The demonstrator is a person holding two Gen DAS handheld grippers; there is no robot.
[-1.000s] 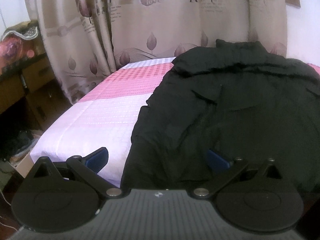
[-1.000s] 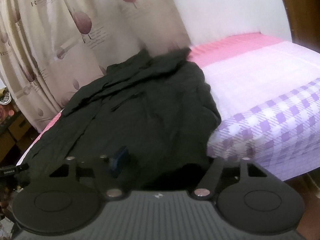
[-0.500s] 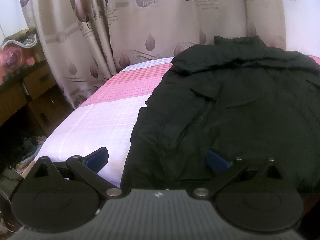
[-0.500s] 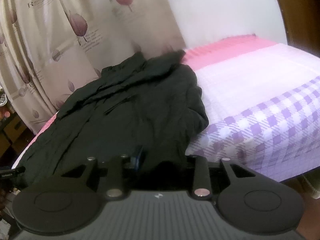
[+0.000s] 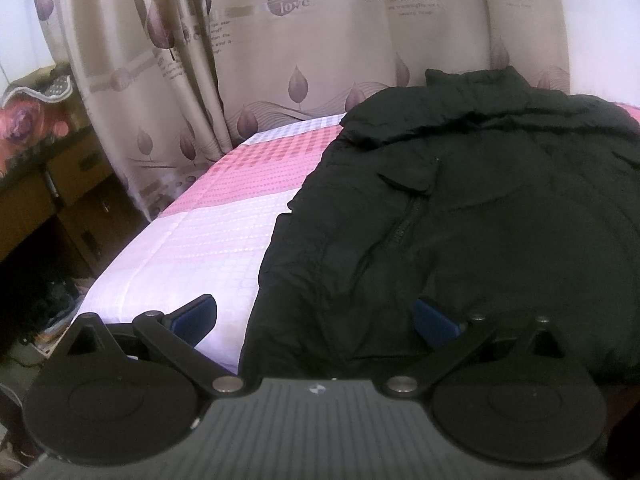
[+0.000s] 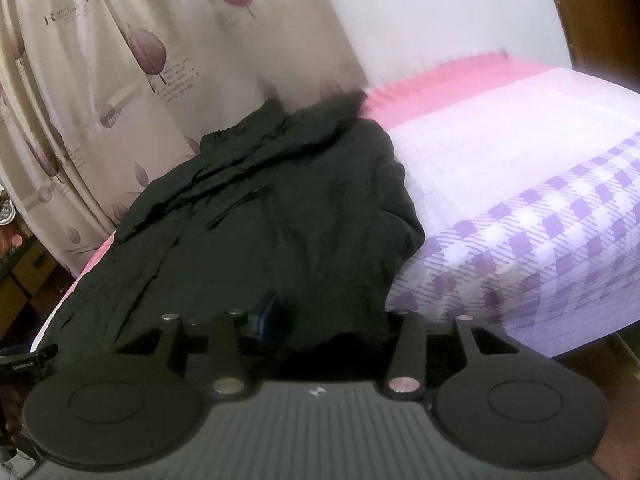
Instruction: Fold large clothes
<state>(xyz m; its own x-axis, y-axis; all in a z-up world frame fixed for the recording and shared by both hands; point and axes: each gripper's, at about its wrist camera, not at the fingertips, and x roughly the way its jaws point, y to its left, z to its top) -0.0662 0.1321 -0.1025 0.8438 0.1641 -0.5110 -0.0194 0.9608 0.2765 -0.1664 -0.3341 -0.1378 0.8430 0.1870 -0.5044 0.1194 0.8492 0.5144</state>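
A black jacket (image 5: 460, 208) lies spread on the bed, zip up, with its collar toward the curtain. My left gripper (image 5: 316, 318) stands open and wide at the near hem. Its left pad is over the bare sheet and its right pad over the jacket, so the jacket's left edge runs between them. In the right wrist view the jacket (image 6: 280, 220) fills the left half of the bed. My right gripper (image 6: 324, 320) has narrower jaws that are opening, with a bunch of hem between them. Its left blue pad (image 6: 268, 316) shows; the fabric hides the right one.
The bed (image 5: 192, 248) has a pink and white checked sheet, turning purple-checked on its right side (image 6: 540, 240). A leaf-printed curtain (image 5: 280, 40) hangs behind it. A wooden cabinet (image 5: 48, 192) stands left of the bed, with clutter on the floor below.
The right gripper's jaws drew in on the jacket hem, then spread a little again. The left gripper stayed open in the same place.
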